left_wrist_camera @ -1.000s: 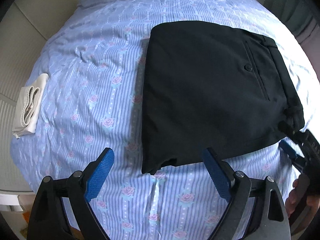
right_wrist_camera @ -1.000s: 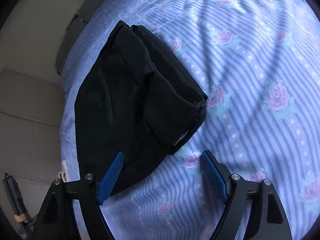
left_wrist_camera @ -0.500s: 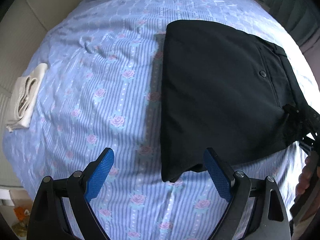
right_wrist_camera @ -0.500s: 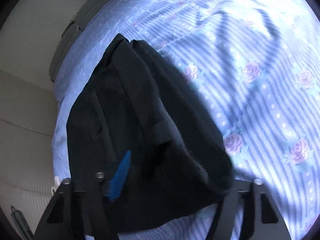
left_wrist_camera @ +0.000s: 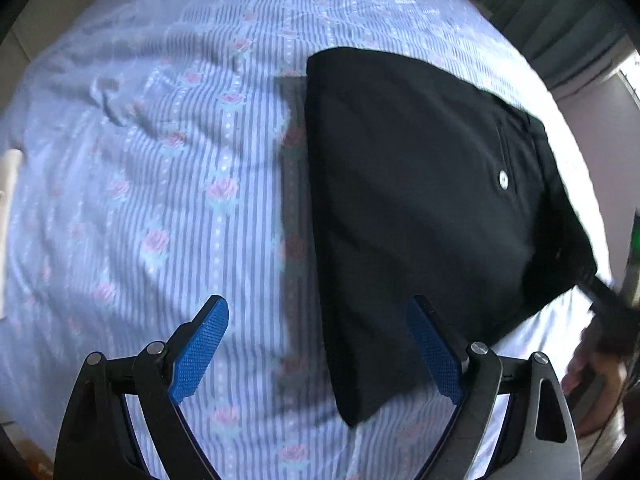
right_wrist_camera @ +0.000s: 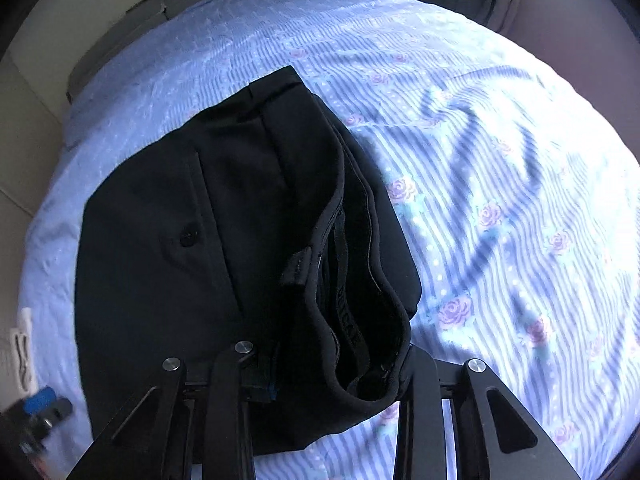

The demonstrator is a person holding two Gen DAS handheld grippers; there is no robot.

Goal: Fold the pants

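One pair of black pants (left_wrist_camera: 420,200) lies folded into a squarish block on your blue striped rose-print bedsheet (left_wrist_camera: 180,180), back pocket button (left_wrist_camera: 503,179) facing up. Your right gripper (right_wrist_camera: 340,376) has just been closing and is now clamped on the waistband (right_wrist_camera: 360,280), bunching it open. Your left gripper (left_wrist_camera: 320,352) hangs spread wide over the pants' near corner, nothing pinched.
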